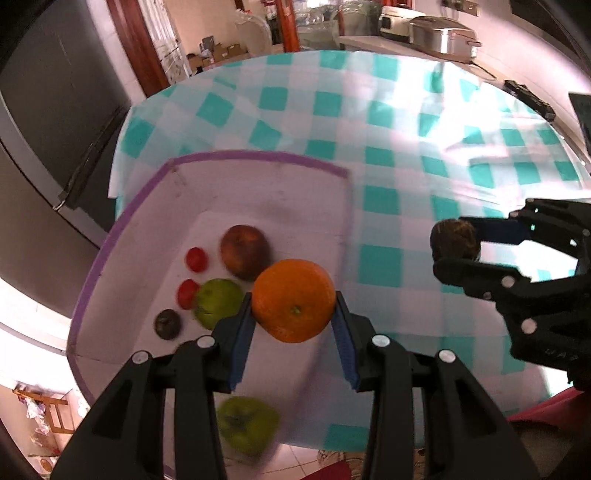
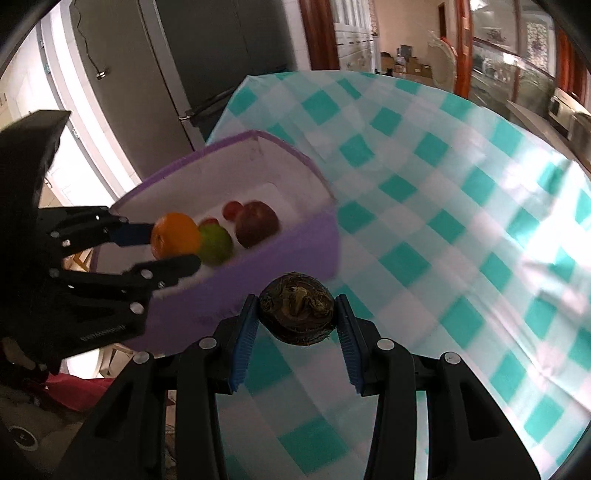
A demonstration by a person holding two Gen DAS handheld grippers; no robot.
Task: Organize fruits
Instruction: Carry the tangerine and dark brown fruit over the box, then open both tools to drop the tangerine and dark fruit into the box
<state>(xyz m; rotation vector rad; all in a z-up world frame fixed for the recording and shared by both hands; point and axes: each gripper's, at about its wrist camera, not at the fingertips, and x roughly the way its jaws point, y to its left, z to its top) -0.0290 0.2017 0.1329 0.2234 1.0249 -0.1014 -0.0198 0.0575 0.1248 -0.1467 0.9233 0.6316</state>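
Observation:
My left gripper [image 1: 293, 306] is shut on an orange [image 1: 293, 300] and holds it above the inside of a purple-rimmed white box [image 1: 258, 157]. In the box lie a red apple [image 1: 245, 251], two green fruits [image 1: 216, 302] [image 1: 246, 430], two small red fruits [image 1: 195, 259] and a dark round fruit [image 1: 167, 324]. My right gripper [image 2: 295, 317] is shut on a dark brown wrinkled fruit [image 2: 297, 312] and holds it over the checked cloth, just outside the box's near wall [image 2: 295, 254]. The left gripper with the orange [image 2: 175, 236] shows at the left in the right wrist view.
The table wears a teal-and-white checked cloth [image 1: 406, 129]. A dark fridge [image 1: 55, 110] stands beyond the table's left edge. Kitchen appliances [image 1: 439, 33] sit on a counter at the back. The right gripper [image 1: 458, 251] shows at the right in the left wrist view.

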